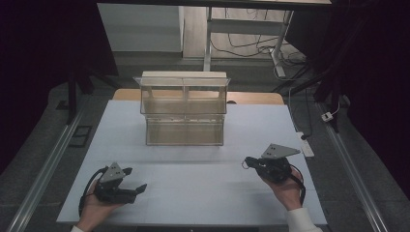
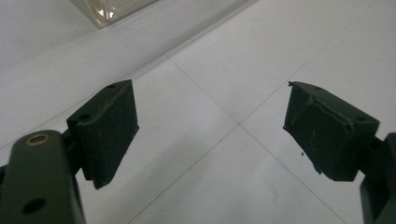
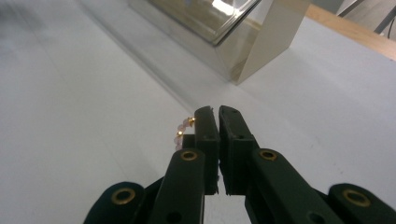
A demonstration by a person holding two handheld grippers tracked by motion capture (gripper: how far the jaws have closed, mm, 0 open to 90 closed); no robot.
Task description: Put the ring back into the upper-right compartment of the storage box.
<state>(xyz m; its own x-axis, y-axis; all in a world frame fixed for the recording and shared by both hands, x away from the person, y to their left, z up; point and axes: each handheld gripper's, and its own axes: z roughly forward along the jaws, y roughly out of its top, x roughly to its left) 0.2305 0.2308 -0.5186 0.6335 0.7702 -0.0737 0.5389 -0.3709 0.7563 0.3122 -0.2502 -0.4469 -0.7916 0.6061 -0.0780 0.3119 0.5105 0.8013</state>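
A clear plastic two-tier case [image 1: 183, 108] stands at the middle back of the white table [image 1: 203, 193]; its corner shows in the left gripper view [image 2: 112, 9] and in the right gripper view [image 3: 219, 28]. My left gripper [image 1: 135, 179] rests at the front left with its jaws wide apart [image 2: 210, 112] over bare table. My right gripper [image 1: 247, 161] is at the front right and points toward the case. Its jaws [image 3: 215, 112] are shut on a short string of pink and gold beads [image 3: 182, 131], which sticks out beside the left jaw.
A wooden tabletop edge [image 1: 251, 98] runs behind the white surface. Cables [image 1: 251, 46] and a desk frame lie on the floor beyond. Metal rails [image 1: 46, 169] flank the table, and a white power strip [image 1: 307, 147] sits at its right edge.
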